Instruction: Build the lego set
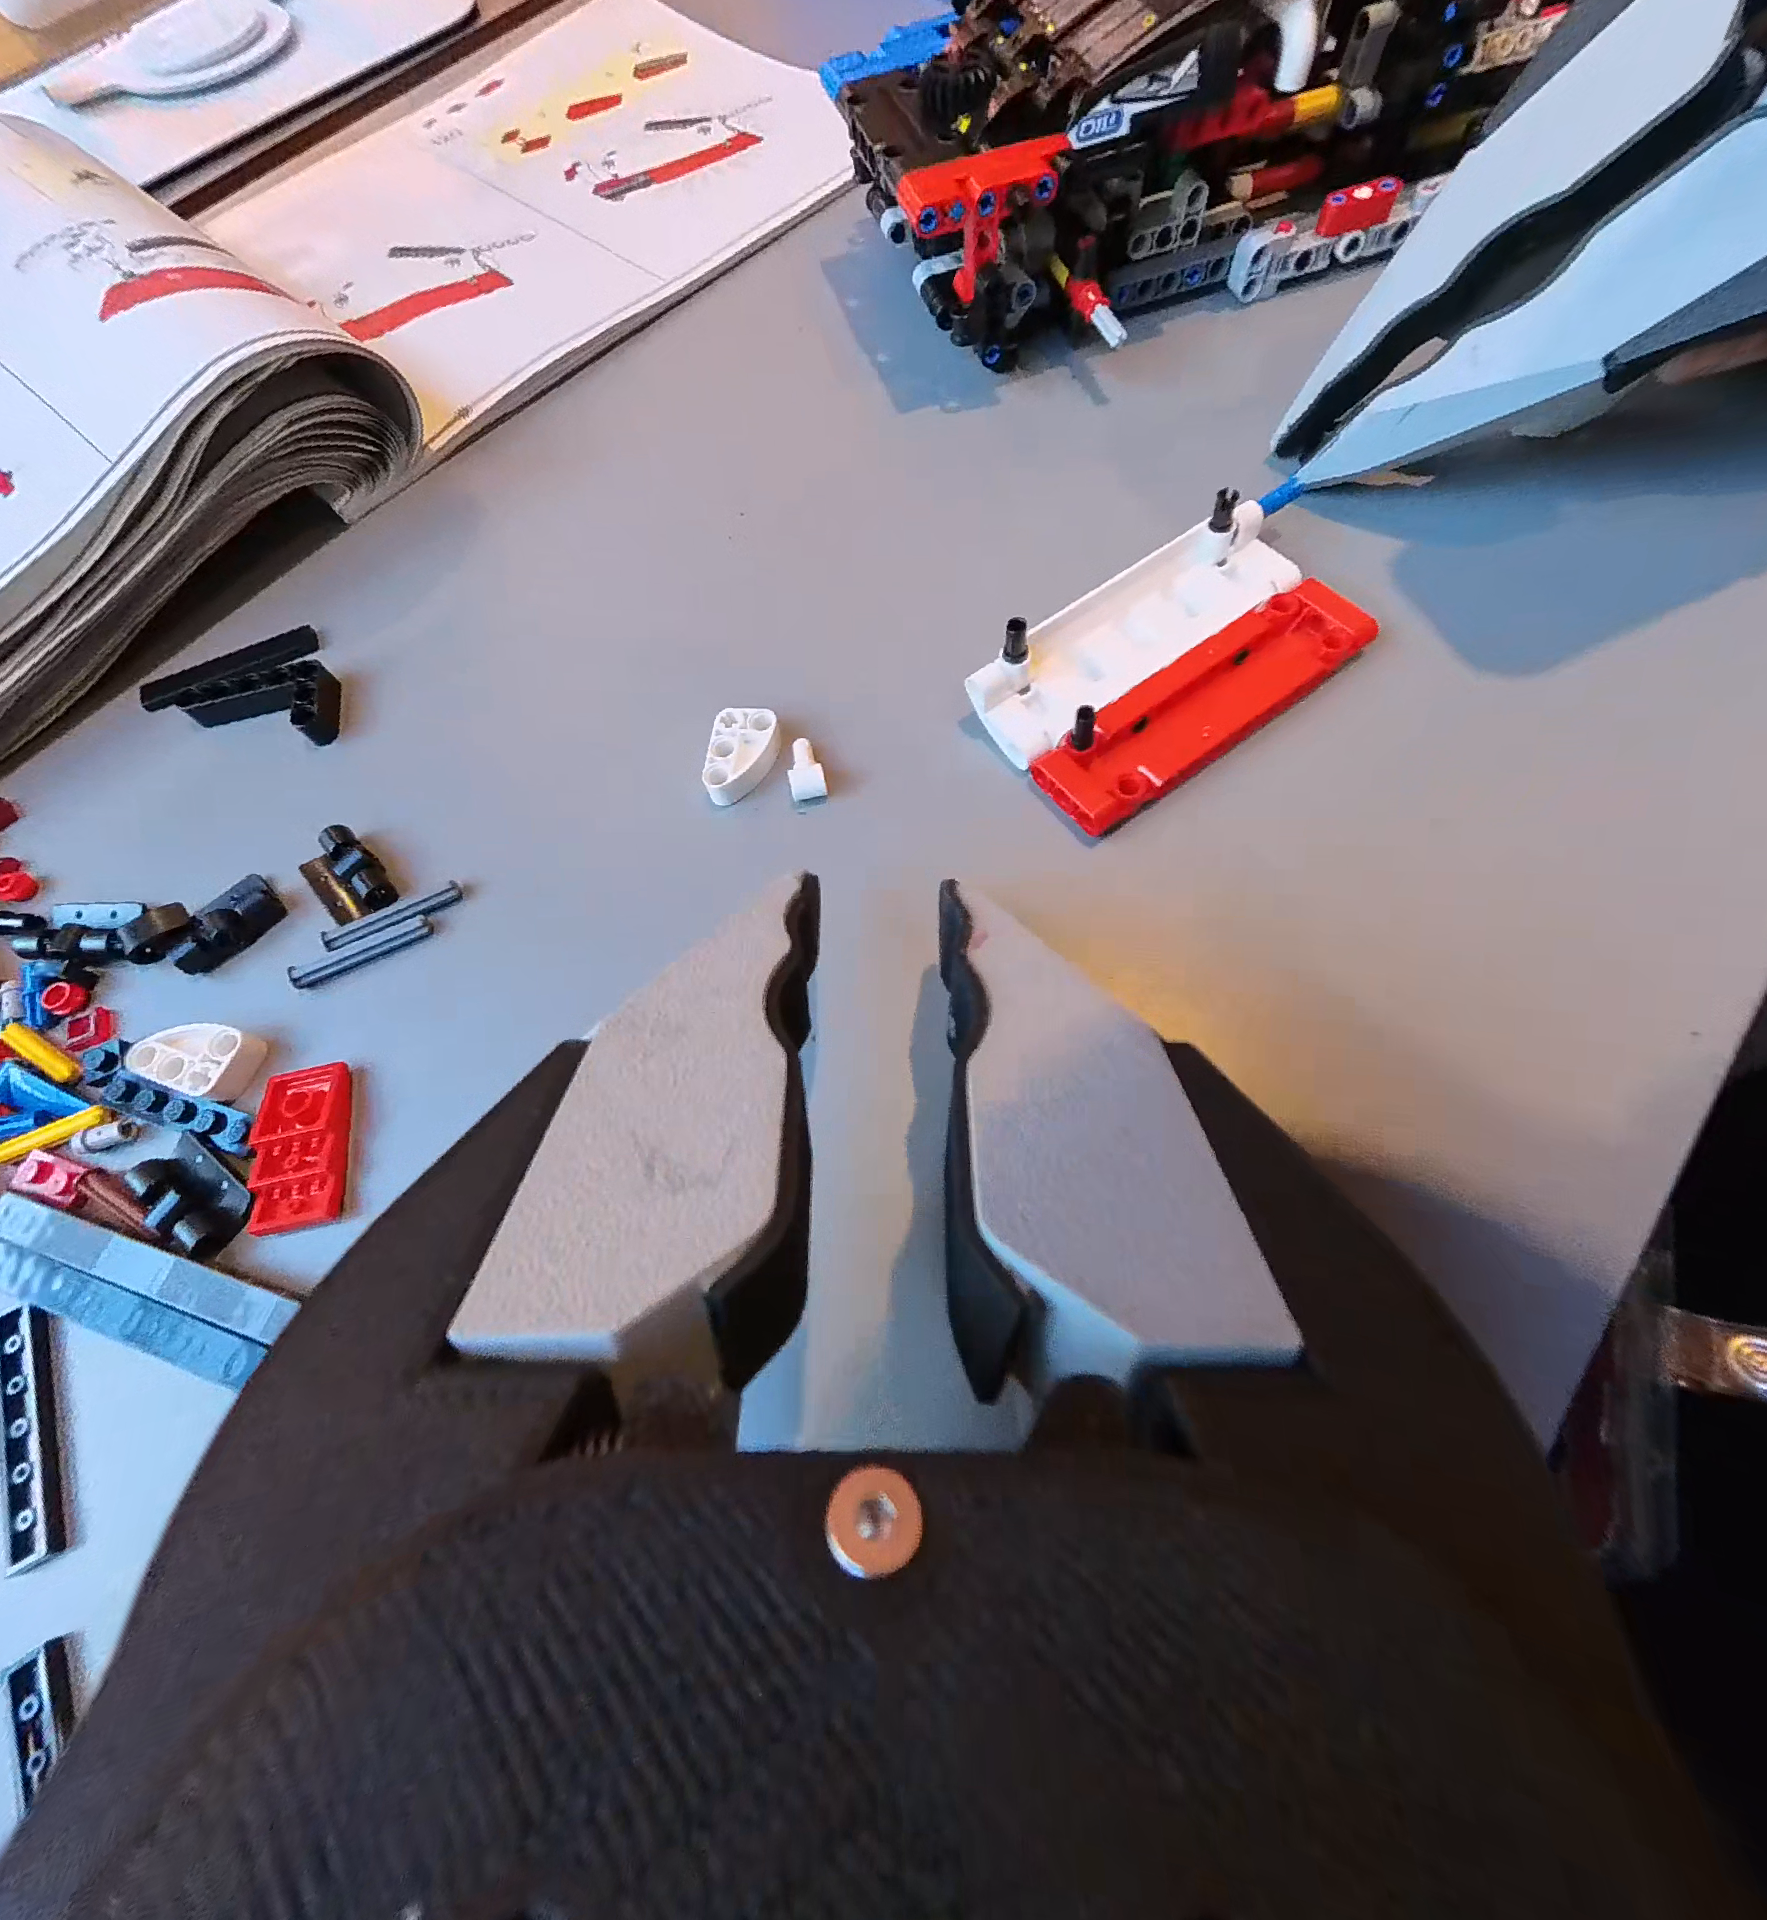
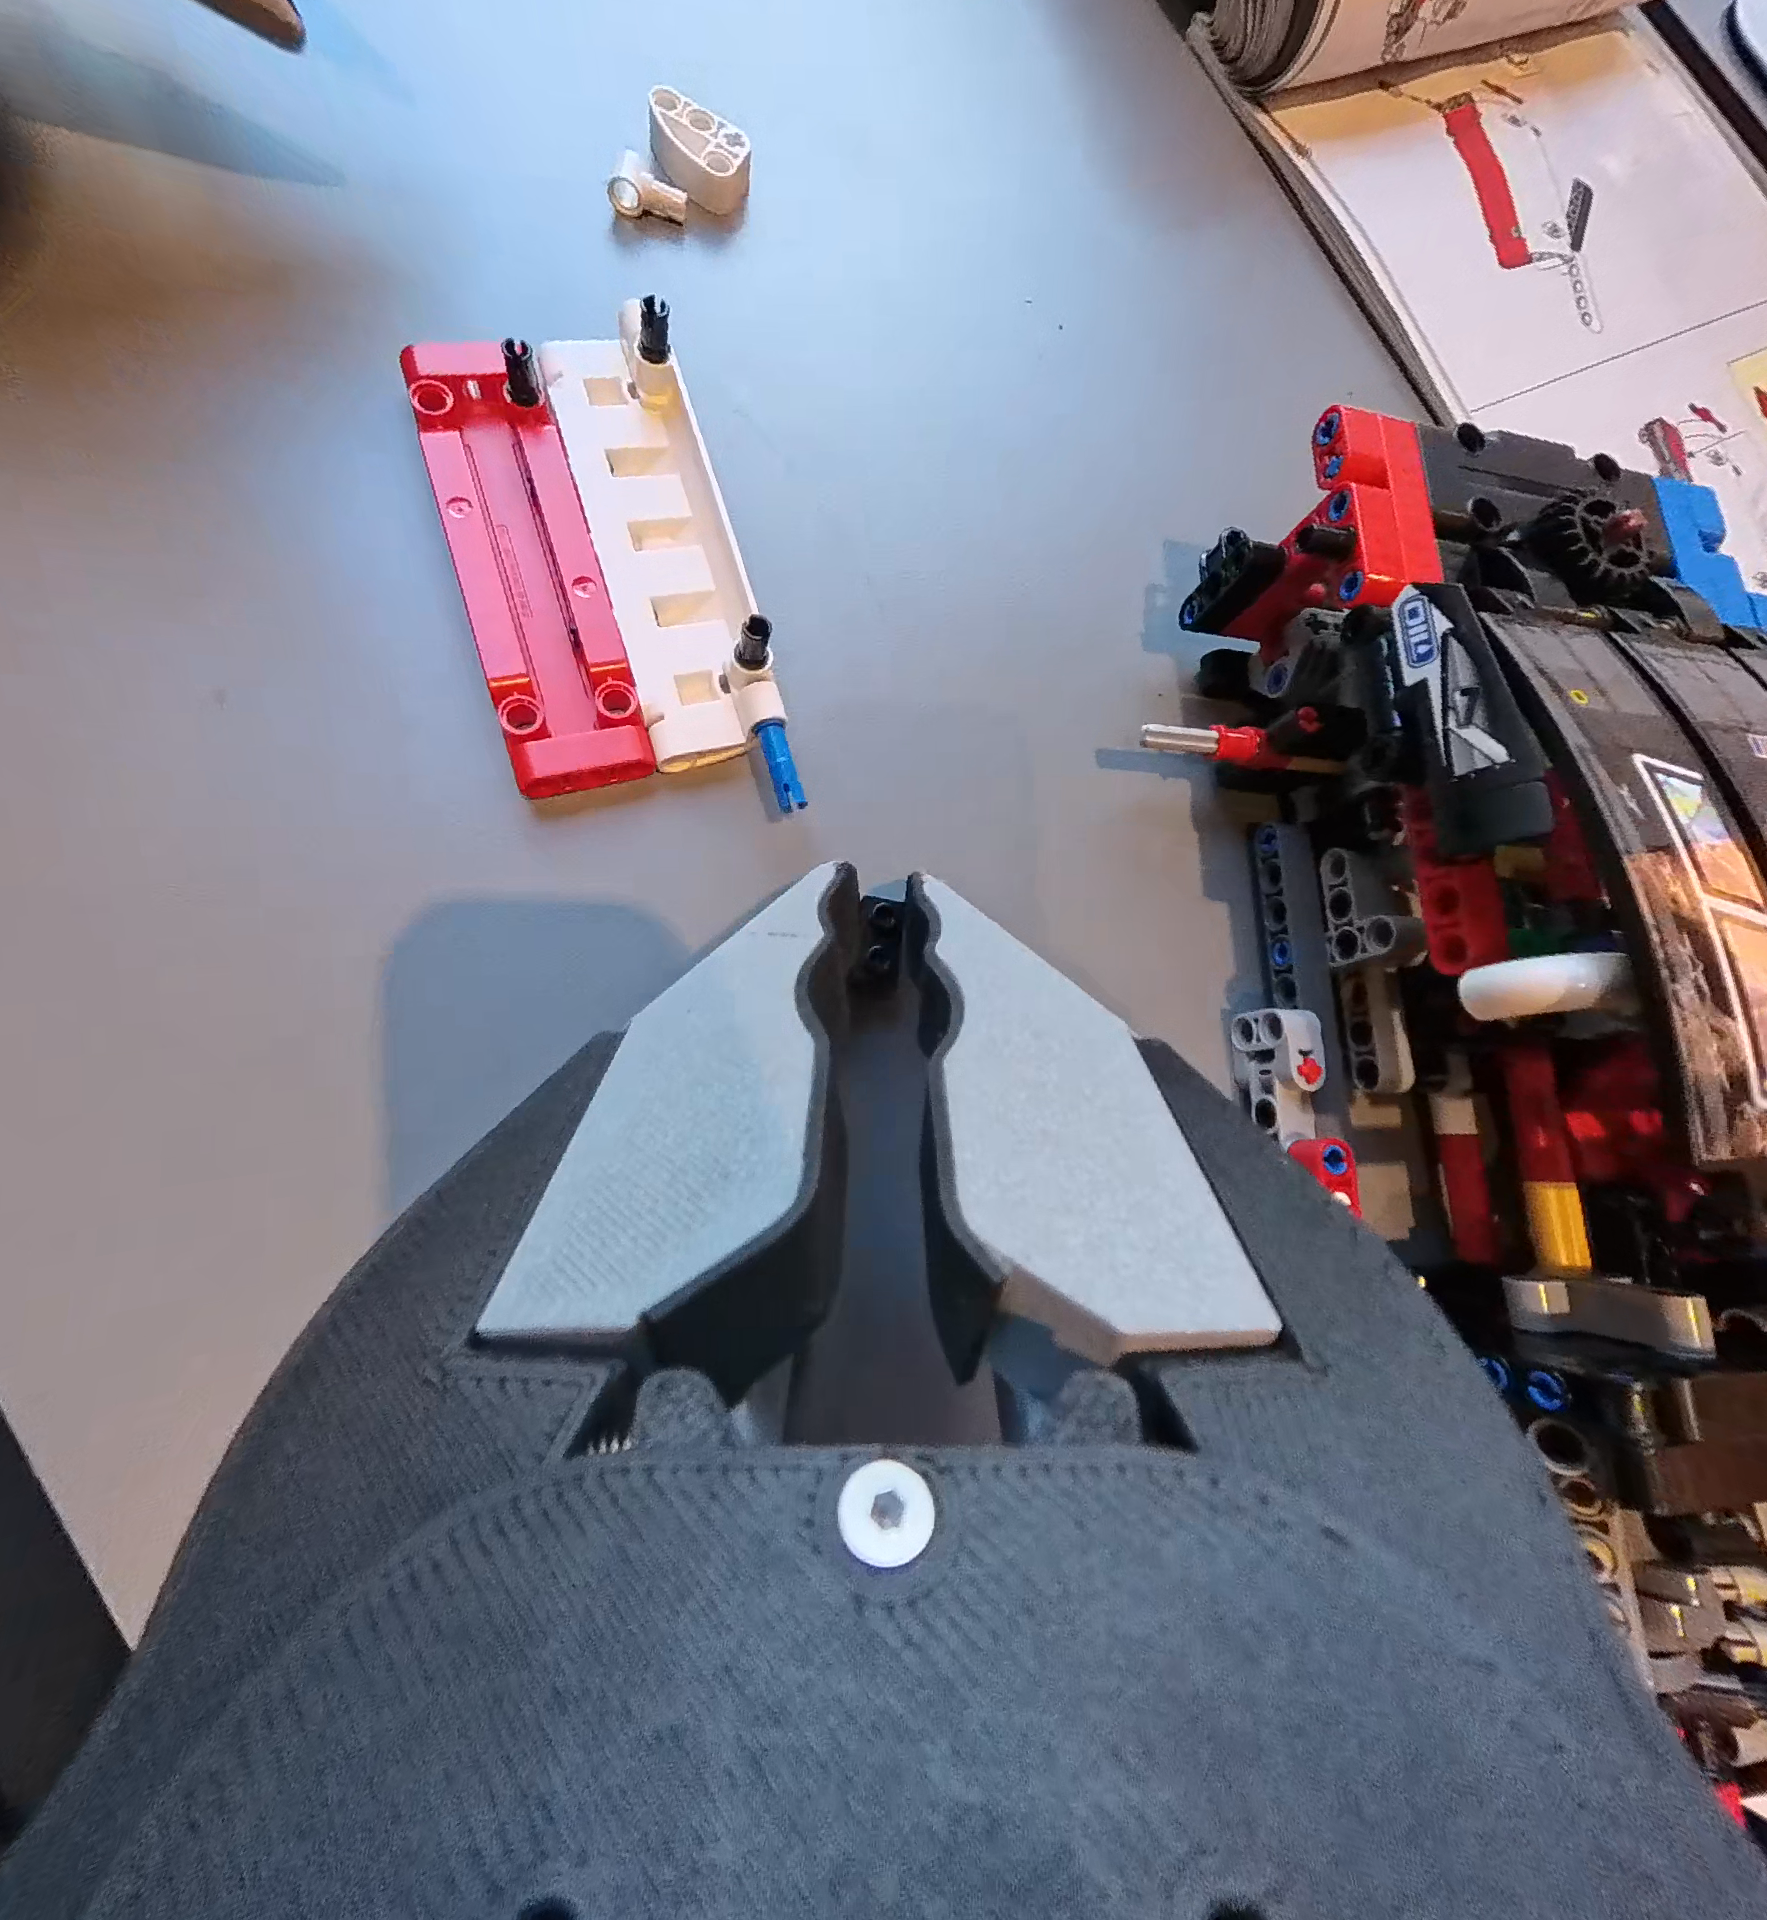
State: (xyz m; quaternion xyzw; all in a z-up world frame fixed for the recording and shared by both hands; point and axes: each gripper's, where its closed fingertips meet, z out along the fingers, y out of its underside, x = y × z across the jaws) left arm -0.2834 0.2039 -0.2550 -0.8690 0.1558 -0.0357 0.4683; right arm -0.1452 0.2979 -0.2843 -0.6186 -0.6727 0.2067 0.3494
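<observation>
A flat red panel (image 2: 520, 561) joined to a white panel (image 2: 671, 540) lies on the grey table, with three upright black pins and a blue pin (image 2: 780, 769) sticking out of its near end. My right gripper (image 2: 879, 878) is shut on a small black piece with holes (image 2: 879, 935), just short of the blue pin. In the left wrist view the panels (image 1: 1170, 675) lie ahead to the right, with the right gripper (image 1: 1289, 457) at their far end. My left gripper (image 1: 879, 894) is open and empty, behind a small white beam (image 1: 741, 755) and a white connector (image 1: 806, 771).
The large part-built model (image 2: 1533, 831) stands right of the right gripper and also shows at the back (image 1: 1170, 156). An open instruction book (image 1: 235, 260) lies at the back left. A pile of loose parts (image 1: 79, 1039) and a black L-beam (image 1: 245, 686) lie on the left. Some 20 centimeters of space lies between my two pairs of fingers. The right gripper is farther from the white connector (image 1: 806, 771), some 15 centimeters, than the left, some 5 centimeters. The right camera catches it too, in the right wrist view (image 2: 647, 190).
</observation>
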